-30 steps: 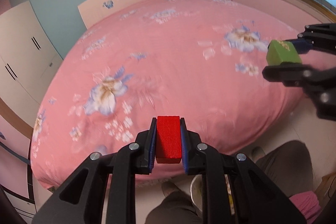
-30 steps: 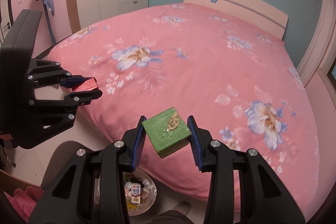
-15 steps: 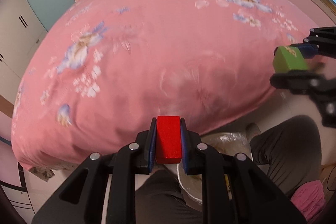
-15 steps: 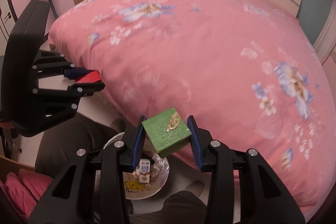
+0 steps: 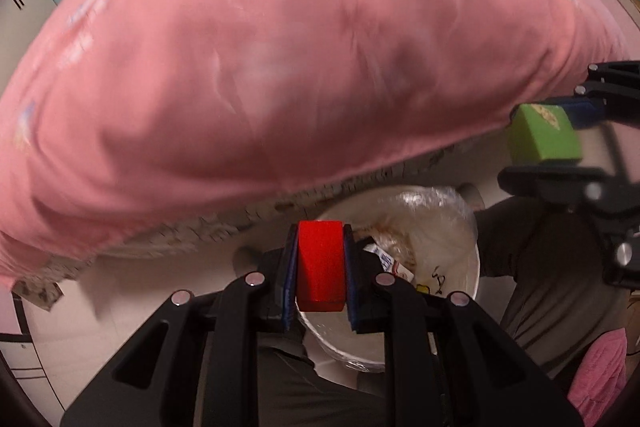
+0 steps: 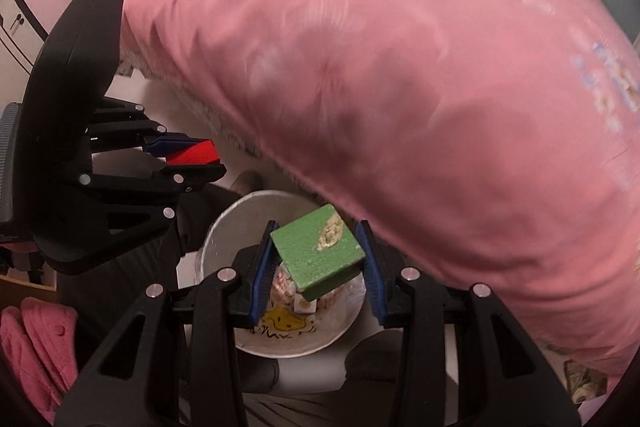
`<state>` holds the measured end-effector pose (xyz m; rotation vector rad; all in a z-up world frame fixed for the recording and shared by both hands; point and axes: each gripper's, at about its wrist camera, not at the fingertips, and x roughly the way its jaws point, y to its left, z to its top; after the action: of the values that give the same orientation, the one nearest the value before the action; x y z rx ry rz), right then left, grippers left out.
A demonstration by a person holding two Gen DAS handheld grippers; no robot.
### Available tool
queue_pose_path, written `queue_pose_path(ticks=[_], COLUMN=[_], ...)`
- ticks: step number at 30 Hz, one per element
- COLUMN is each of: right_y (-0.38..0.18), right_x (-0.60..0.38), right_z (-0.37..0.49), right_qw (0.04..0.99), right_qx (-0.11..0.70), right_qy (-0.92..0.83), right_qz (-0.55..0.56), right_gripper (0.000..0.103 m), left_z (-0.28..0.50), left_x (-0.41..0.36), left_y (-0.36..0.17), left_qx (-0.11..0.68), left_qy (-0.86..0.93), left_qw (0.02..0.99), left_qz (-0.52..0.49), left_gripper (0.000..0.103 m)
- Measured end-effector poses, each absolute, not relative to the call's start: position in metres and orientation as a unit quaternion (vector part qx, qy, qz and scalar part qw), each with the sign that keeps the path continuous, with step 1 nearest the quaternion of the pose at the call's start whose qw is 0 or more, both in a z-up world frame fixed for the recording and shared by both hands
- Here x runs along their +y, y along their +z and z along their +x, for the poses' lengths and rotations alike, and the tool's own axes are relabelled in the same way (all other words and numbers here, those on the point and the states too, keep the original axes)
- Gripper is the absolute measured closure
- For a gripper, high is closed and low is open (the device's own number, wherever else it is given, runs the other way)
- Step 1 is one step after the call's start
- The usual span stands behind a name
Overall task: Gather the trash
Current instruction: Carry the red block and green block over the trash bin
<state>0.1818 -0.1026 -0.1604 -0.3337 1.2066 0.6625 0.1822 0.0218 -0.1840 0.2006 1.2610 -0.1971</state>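
My left gripper (image 5: 320,267) is shut on a red block (image 5: 321,263); it also shows in the right wrist view (image 6: 194,153). My right gripper (image 6: 316,261) is shut on a green block (image 6: 316,253) with a tan smear on top; it also shows in the left wrist view (image 5: 542,137). Both blocks hang above a white trash bin (image 5: 452,227) lined with a clear bag, on the floor between the person's legs; its rim shows in the right wrist view (image 6: 224,223). Wrappers and a small carton lie inside it.
A bed with a pink floral duvet (image 5: 280,67) overhangs just beyond the bin. The person's dark trouser legs (image 5: 540,267) flank the bin. Pink cloth (image 6: 32,343) lies at the left. Wardrobes (image 6: 16,27) stand behind.
Both grippers have tilted downward and moved from over the bed to above the trash bin. Each still holds its block.
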Motion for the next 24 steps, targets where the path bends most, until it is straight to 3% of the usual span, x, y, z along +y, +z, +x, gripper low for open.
queue_pose_path(ticks=[24], right_y=[-0.314], right_x=[-0.082], right_z=[0.187], right_qw=[0.670], right_qx=[0.671], right_qy=[0.294], right_qz=[-0.122], right_gripper=[0.062], left_z=[0.187], left_x=[0.016], left_y=[-0.309], left_qx=[0.695], left_qy=[-0.109], left_qw=[0.711], left_qz=[-0.011], left_gripper=[0.081])
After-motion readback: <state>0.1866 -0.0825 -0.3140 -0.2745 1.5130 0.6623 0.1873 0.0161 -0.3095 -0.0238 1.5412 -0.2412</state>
